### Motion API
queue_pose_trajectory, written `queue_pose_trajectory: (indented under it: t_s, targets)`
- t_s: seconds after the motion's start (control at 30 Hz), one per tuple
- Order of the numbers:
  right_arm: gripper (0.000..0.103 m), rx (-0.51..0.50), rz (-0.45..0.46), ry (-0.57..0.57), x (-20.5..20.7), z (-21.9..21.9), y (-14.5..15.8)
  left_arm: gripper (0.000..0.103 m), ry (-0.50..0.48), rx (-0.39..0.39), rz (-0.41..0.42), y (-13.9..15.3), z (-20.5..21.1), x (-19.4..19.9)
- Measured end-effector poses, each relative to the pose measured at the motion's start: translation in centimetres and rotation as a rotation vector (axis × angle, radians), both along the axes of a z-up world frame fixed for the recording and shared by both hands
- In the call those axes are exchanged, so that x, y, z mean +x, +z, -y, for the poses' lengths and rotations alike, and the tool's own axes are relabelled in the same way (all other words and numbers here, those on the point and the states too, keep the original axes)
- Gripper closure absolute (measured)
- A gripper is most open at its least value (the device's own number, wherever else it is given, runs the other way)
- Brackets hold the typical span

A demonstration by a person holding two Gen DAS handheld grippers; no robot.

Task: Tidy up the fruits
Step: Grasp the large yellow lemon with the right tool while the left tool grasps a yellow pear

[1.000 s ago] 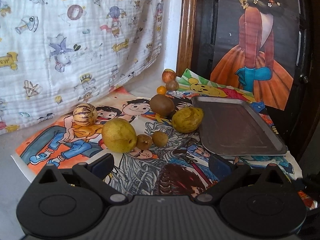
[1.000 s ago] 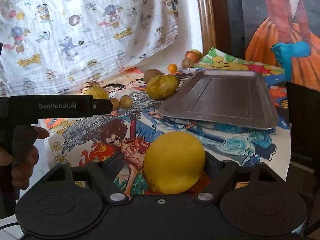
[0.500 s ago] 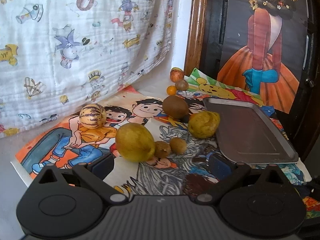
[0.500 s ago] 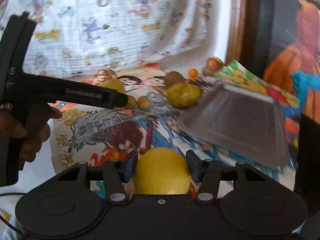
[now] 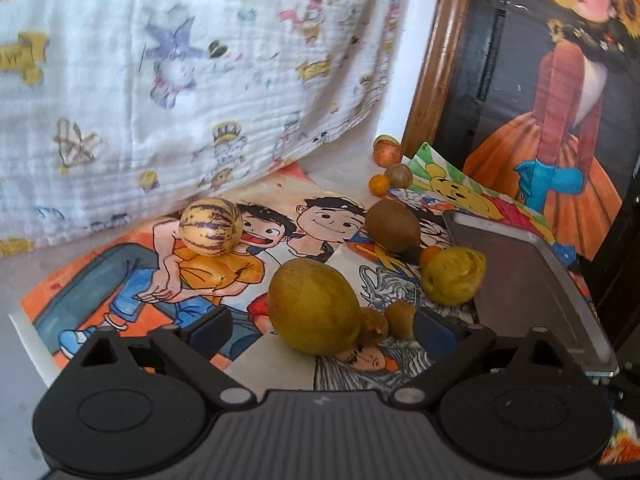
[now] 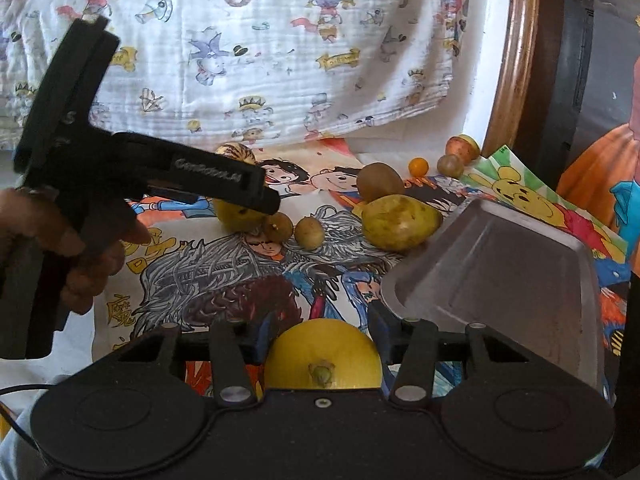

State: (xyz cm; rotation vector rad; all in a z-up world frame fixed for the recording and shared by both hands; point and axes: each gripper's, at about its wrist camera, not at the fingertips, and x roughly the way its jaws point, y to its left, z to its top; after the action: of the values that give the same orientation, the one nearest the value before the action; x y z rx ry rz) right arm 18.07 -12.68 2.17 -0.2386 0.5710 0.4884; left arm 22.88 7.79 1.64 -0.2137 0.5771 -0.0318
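My right gripper (image 6: 322, 344) is shut on a yellow lemon (image 6: 322, 354), held just left of the near edge of the metal tray (image 6: 520, 280). My left gripper (image 5: 320, 326) is open around a large yellow-green fruit (image 5: 314, 306), with two small brown fruits (image 5: 390, 320) beside it between the fingers. It also shows in the right wrist view (image 6: 256, 196) over that fruit. A wrinkled yellow fruit (image 5: 454, 276) lies against the tray (image 5: 532, 292). A kiwi (image 5: 394, 226) and a striped melon (image 5: 210, 227) lie further back.
A small orange (image 5: 378, 184), a brown round fruit (image 5: 399, 176) and a reddish fruit (image 5: 387, 151) sit at the back by the wooden frame (image 5: 436, 64). A printed cloth (image 5: 200, 60) hangs behind. Cartoon posters (image 5: 200, 272) cover the table.
My left gripper has moved forward so the large yellow-green fruit now sits between its open fingers. My right gripper has drawn the lemon deeper and turned toward the fruit pile.
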Motion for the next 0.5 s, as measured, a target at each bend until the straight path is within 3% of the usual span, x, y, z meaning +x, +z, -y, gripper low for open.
queue_pose_trajectory:
  t_s: [0.2,0.5]
  targets:
    - [0.052,0.015,0.001,0.005,0.2,0.1,-0.1,0.012,0.015,-0.058,-0.014,-0.6,-0.6,1.2]
    - [0.052,0.048,-0.004,-0.011,-0.1,0.6,-0.1,0.04,0.072,-0.126,-0.054,-1.4,-1.0,2.5]
